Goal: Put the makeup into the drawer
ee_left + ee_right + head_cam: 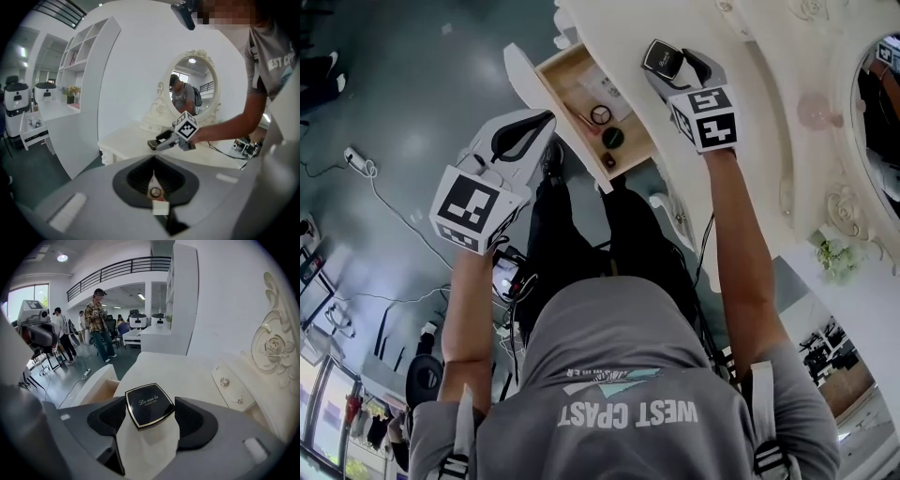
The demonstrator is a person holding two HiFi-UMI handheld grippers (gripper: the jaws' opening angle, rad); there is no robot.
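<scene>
The right gripper [667,67] pinches the black compact [149,405] between its jaws over the table [187,376], beside the open drawer [568,75]; the left gripper [153,175] is pressed together.

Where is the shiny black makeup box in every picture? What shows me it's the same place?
Head view: the black compact is top middle, held in the right tongs.
Left gripper view: a small dark shape at centre, at the tip of those tongs.
Right gripper view: bottom centre, clamped.
Shared landmark: the white dressing table.
</scene>
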